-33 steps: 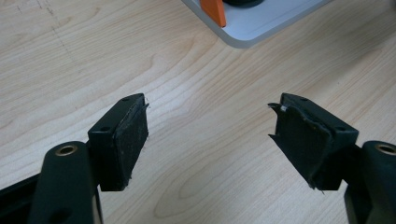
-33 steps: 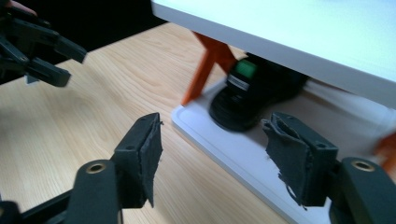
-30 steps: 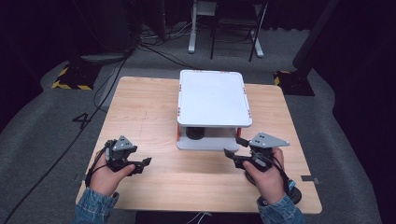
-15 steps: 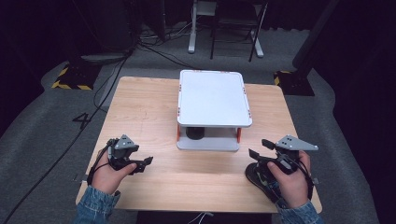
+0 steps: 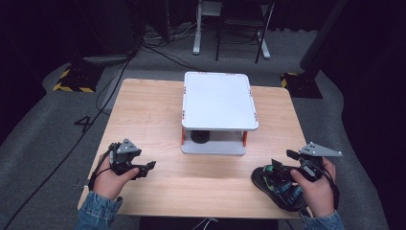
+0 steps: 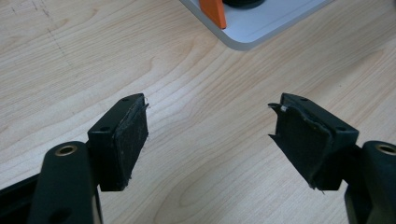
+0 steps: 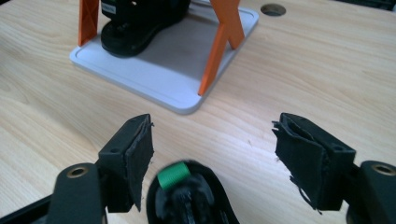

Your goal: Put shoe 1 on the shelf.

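Nearest the person, the right gripper (image 5: 280, 168) is hovering over a black shoe with green trim (image 5: 277, 184) lying at the near right edge of the tabletop (image 5: 153, 115). In the right gripper view its 2 fingers (image 7: 135, 158) are spread wide, released, with the shoe's heel (image 7: 187, 196) sitting low between them, untouched by either pad.

The left gripper (image 5: 146, 167) is resting low over bare wood at the near left, its fingers (image 6: 123, 137) also released and holding nothing.

Farther out, mid-table, a white 2-tier rack (image 5: 218, 100) on orange posts is standing; a second black shoe (image 5: 200, 136) is sitting on its lower shelf.

Risk, as judged: the near shoe is lying close to the tabletop edge, so a clumsy closing of the fingers could nudge it off toward the person. The fingers are straddling the heel only loosely, so a grip there may slip or let the shoe swing. Carrying it under the top shelf could clip an orange post.

Pose: both forearms are coming in from below, the right hand (image 5: 313, 189) angled inward and pitched down, the left hand (image 5: 110, 179) level and idle.
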The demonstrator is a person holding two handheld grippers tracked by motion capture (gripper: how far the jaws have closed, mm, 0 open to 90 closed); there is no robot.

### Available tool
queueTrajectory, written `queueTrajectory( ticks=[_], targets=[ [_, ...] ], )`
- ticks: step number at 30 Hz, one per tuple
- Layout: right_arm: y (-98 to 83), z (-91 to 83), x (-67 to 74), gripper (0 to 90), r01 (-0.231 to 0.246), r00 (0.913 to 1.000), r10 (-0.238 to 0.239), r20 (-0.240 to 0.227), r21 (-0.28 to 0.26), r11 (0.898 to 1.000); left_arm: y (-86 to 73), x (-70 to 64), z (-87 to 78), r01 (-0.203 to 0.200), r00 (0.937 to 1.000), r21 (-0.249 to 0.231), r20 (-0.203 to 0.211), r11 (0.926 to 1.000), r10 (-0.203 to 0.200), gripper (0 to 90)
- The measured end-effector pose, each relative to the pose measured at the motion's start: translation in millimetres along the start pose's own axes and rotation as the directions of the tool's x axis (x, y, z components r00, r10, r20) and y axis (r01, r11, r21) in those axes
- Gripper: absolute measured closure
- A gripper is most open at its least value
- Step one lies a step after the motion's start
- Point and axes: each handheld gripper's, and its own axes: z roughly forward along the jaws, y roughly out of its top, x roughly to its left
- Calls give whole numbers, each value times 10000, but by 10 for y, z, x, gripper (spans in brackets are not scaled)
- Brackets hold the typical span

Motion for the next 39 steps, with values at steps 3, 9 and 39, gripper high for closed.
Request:
queueTrajectory(
  ticks=[3, 9, 39],
  targets=[
    [-34, -66, -57, 288, -123, 9999, 123, 116, 15, 9999, -1, 9, -3, 8, 10000, 8, 19, 10000, -8, 261],
    [-172, -138, -188, 304, -401, 9991, 393, 181, 488, 9980, -8, 13, 13, 25, 10000, 37, -41, 10000, -24, 261],
    [-318, 244, -176, 839, 220, 9954, -33, -962, 1939, 9808, -30, -7, 27, 49, 10000, 110, -83, 9999, -48, 261]
  ],
)
